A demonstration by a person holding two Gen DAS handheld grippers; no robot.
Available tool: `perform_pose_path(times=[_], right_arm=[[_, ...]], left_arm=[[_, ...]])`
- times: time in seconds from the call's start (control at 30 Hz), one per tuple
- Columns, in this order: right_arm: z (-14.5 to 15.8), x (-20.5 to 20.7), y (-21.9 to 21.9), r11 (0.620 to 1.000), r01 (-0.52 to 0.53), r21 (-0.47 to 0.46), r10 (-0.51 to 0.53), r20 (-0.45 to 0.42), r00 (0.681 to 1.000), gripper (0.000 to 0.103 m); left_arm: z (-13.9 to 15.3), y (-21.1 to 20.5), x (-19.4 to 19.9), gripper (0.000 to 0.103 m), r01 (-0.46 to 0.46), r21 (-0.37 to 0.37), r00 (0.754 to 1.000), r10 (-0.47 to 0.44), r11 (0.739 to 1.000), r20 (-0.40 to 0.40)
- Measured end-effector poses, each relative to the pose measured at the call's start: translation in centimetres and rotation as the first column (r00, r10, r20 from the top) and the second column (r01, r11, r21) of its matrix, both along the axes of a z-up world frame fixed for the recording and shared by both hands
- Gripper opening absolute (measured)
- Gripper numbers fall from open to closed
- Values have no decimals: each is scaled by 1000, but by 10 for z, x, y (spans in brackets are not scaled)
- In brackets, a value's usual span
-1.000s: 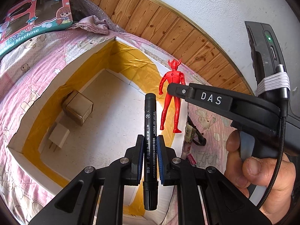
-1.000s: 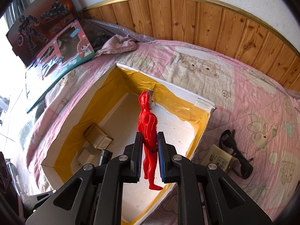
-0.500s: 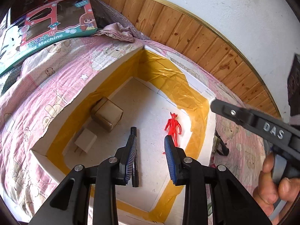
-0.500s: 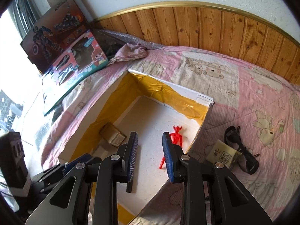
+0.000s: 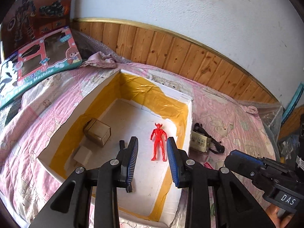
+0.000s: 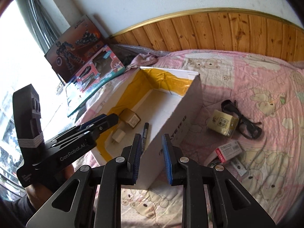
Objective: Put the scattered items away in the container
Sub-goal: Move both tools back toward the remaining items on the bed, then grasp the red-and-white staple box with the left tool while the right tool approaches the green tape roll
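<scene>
A white box [image 5: 188, 125] lined with yellow tape sits on a pink quilt. On its floor lie a red toy figure [image 5: 158, 142], a black marker [image 5: 121, 144], a brown carton [image 5: 97, 134] and a white charger [image 5: 82, 154]. My left gripper [image 5: 152, 142] hovers open and empty above the box. The marker is partly hidden behind its left finger. My right gripper [image 6: 152, 138] is open and empty above the box's right wall [image 6: 190, 102]. Outside the box lie a yellow packet [image 6: 222, 123], black glasses [image 6: 245, 121] and a red-and-white small box [image 6: 228, 150].
Two toy boxes [image 6: 76, 43] lean at the far left by the wall, and a crumpled cloth [image 5: 100, 61] lies beside them. Wood panelling [image 5: 171, 53] runs behind the bed. The left gripper's body [image 6: 62, 146] and the hand holding it fill the left of the right wrist view.
Both grippers opened: the marker and the red figure dropped and now lie on the box floor. Both grippers have risen and pulled back, the right one towards the box's right wall.
</scene>
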State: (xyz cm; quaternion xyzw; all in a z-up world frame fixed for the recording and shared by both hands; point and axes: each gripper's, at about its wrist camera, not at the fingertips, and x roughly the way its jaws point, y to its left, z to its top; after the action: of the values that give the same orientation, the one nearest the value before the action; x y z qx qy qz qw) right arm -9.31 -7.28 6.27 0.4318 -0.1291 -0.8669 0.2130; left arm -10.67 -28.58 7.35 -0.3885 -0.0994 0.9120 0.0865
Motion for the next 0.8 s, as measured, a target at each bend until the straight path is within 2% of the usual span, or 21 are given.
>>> perform_pose_path(times=[0.13,0.23,0.3,0.47,0.53,0.6,0.7,0.8], right_arm=[[-13,13,39,995,95,-15,-94,49,994,24],[-29,19,68,988,155,-17,-152,96,984,24],[-40,23,84,983,184,-7,-182,131,975,24],[-65,32,106,978,204,36,-208,184,961,26],[-73,35,107,979,193,61,-201,195,960,27],[-77,36,106,982,171,78,-184,199,963,27],[-83,37,108,986,159,54,-168,228,959,30],[-90,40,108,989,140,35,-145,265,953,38]], left_arm=[[3,29,17,33,103,-52,993,-106,993,-60],[-3,53,25,33,197,-59,978,-200,979,-52],[-11,72,30,33,267,-66,963,-269,961,-30],[-41,123,48,33,442,-83,897,-439,893,53],[-54,137,48,33,467,-97,884,-460,879,84],[-65,142,41,36,468,-80,882,-459,880,108],[-74,146,25,48,445,-85,893,-436,891,111],[-76,157,12,61,470,-76,881,-462,879,104]])
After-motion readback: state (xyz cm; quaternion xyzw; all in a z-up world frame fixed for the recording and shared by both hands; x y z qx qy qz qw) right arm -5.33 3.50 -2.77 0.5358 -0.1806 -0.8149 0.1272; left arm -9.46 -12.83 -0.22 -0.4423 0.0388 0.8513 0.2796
